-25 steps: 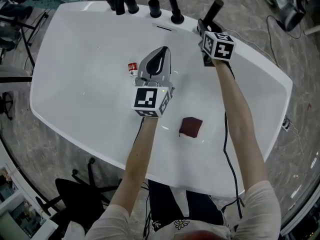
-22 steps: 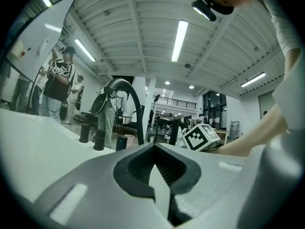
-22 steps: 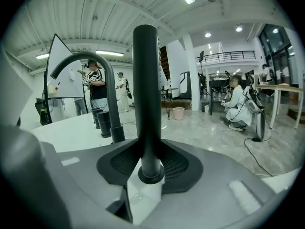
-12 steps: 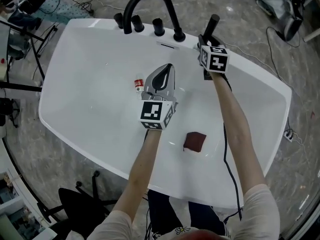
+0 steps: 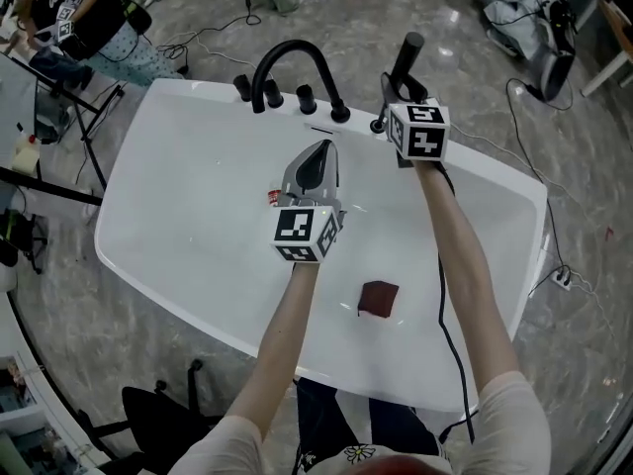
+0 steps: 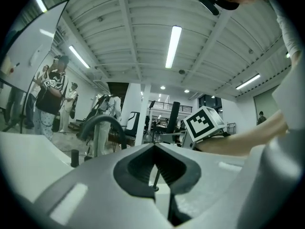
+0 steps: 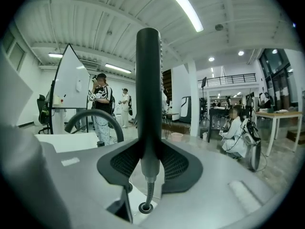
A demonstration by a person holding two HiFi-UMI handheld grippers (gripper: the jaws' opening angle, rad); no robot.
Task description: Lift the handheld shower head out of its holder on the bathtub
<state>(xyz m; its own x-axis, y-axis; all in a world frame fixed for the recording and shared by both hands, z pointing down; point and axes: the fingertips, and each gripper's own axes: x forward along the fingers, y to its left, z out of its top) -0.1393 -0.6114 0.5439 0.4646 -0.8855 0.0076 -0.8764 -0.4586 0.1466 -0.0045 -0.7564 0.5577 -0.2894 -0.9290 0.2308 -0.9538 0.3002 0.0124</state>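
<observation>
Standing upright between the jaws of the right gripper (image 7: 149, 162), the handheld shower head (image 7: 147, 89) was pinched low on its handle, its base just above its holder (image 7: 145, 207) on the bathtub (image 5: 188, 206) rim, near the faucet (image 5: 297, 44). It was a slim, dark, matte wand, with a ribbed hose (image 7: 148, 191) running from its base into the holder's ring. The left gripper (image 5: 315, 162), pressed together on nothing, hovered over the basin.

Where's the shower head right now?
In the right gripper view, the shower head stands upright, clamped in the right gripper just above its holder on the bathtub rim, right of the black faucet.
</observation>
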